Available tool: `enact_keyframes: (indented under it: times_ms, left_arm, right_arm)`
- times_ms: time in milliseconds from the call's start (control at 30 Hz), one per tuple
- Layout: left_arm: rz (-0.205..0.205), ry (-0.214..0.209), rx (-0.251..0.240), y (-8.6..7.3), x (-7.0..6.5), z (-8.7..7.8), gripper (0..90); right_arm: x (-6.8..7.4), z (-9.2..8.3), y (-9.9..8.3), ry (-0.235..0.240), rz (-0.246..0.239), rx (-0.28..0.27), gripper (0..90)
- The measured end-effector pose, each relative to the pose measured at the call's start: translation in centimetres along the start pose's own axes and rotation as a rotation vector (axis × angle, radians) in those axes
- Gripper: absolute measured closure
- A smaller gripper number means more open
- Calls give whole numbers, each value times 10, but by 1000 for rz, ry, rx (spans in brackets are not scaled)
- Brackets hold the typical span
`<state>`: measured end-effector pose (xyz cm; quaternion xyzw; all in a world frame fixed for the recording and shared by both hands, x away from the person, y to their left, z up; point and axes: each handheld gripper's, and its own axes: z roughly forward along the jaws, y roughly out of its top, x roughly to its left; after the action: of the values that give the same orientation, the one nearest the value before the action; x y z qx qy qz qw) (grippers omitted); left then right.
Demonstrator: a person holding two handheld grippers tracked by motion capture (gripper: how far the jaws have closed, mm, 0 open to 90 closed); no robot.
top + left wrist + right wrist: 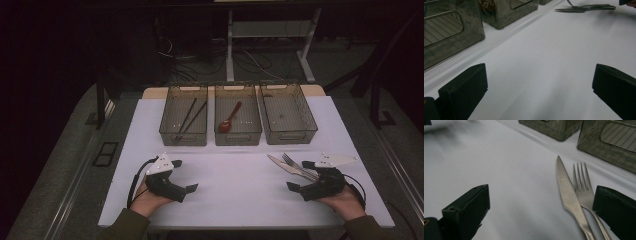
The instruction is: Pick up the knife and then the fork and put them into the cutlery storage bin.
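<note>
On the white table a steel knife (280, 164) and a steel fork (291, 162) lie side by side at the right. My right gripper (299, 175) rests on the table just beside their handles, open with nothing between its jaws. In the right gripper view the knife (569, 195) and the fork (582, 185) lie close to the right jaw, inside my right gripper (541, 205). My left gripper (185, 175) rests at the left front, open and empty. The left gripper view has bare white table between the jaws of my left gripper (540, 82), with the knife (574, 10) far off.
Three grey see-through bins stand in a row at the back. The left bin (170, 131) holds dark chopsticks (189, 116), the middle bin (253, 131) a red spoon (229, 120), and nothing shows in the right bin (306, 131). The table's front edge runs just behind both hands.
</note>
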<state>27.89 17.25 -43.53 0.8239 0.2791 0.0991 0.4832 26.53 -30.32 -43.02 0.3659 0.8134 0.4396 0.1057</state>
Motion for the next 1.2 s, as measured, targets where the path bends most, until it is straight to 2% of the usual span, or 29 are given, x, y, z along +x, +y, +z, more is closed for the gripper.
enact_keyframes:
  times_ms: [167,200,300,400,533,800,900,1100,1133,1167,1200]
  left_arm:
    - [4,-12,12,1,-2,1,0]
    - [16,-11,20,1,-3,2,0]
    - [10,-8,28,1,-3,2,0]
    - [3,-1,28,1,-2,1,0]
    - [-6,-8,27,2,-3,1,1]
    - [2,-6,32,2,-3,2,1]
    - [1,-11,36,2,-3,3,1]
    - [6,-15,42,2,-4,5,0]
    - [4,-16,40,2,-4,4,1]
    - [1,-15,37,2,-4,4,1]
    - [1,-15,37,2,-4,4,1]
  right_arm:
    - [-6,-3,3,-18,-5,20,6]
    - [-8,-4,3,-22,-6,23,6]
    - [-14,-7,3,-28,10,25,7]
    - [-21,-10,2,-33,3,27,42]
    - [-30,-14,1,-47,5,25,42]
    - [-46,-20,-3,-76,30,28,57]
    - [-50,-22,-3,-74,22,36,123]
    - [-56,-22,1,-87,13,83,160]
    - [-56,-22,3,-81,11,94,217]
    - [-56,-22,4,-64,8,102,244]
    - [-57,-22,5,-68,8,106,245]
